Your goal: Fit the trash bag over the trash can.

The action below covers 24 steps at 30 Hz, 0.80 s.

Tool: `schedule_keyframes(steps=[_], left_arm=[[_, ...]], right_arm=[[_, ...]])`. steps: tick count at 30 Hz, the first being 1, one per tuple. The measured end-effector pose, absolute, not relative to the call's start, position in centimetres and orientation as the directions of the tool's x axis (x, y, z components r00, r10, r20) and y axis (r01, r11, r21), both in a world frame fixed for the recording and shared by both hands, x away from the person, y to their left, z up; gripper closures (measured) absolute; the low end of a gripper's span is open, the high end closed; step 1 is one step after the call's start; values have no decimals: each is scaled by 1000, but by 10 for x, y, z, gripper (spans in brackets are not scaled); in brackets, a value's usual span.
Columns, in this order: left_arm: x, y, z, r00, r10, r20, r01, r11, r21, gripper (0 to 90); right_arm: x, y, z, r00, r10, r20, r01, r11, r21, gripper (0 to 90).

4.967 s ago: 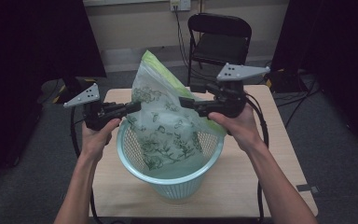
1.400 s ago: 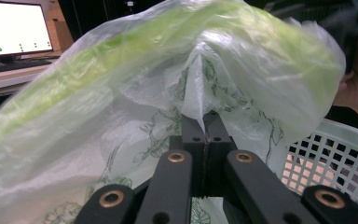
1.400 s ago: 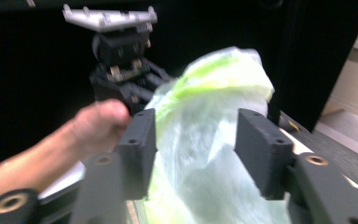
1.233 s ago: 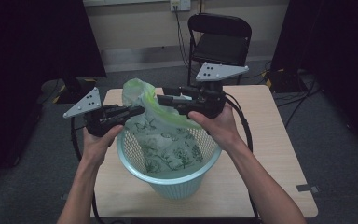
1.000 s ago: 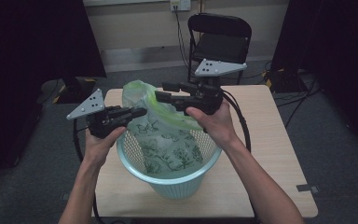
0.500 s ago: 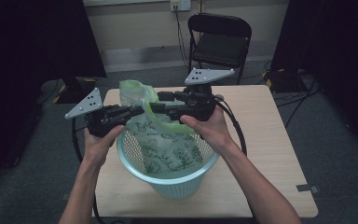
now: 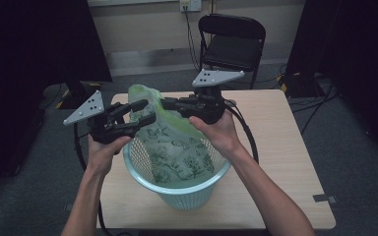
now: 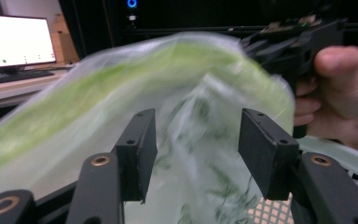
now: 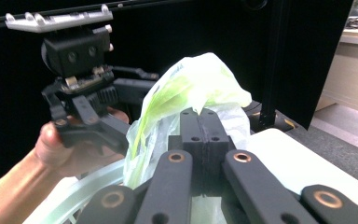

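One basket (image 7: 177,189) on tabletop (image 7: 285,162), one green bag (image 7: 174,147) inside, right tool (image 7: 170,104) clamped apparently on bag rim at 12 o'clock, left tool (image 7: 142,112) half-open, just opened.

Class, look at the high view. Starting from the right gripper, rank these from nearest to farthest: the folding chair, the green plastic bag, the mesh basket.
1. green plastic bag: pinched at the jaws of the right gripper, to its left.
2. mesh basket: just below it, nearer the camera, on the table.
3. folding chair: beyond the table's far edge, by the wall.
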<state>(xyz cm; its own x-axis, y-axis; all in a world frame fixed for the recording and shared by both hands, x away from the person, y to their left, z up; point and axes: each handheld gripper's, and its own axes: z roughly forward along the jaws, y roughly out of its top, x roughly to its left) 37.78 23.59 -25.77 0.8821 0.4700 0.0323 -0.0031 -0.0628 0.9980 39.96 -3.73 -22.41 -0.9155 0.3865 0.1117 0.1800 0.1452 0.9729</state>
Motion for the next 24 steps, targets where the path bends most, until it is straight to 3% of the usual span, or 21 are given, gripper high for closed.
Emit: schedule_keyframes(steps=[1, 3, 5, 24], left_arm=[[378, 235, -257, 883, 469, 37, -5, -68, 998, 500], [379, 235, -257, 898, 438, 48, -26, -57, 998, 785], [379, 236, -258, 902, 429, 52, -27, -65, 998, 900], [340, 251, -260, 902, 423, 92, -82, -41, 996, 900]], right_arm=[[399, -36, -224, -917, 385, 107, 177, 151, 973, 900], [398, -36, -225, -914, 396, 90, 166, 162, 973, 900], [400, -38, -225, -912, 400, 97, 171, 154, 973, 900], [465, -86, -239, -812, 559, 167, 279, 121, 953, 900]])
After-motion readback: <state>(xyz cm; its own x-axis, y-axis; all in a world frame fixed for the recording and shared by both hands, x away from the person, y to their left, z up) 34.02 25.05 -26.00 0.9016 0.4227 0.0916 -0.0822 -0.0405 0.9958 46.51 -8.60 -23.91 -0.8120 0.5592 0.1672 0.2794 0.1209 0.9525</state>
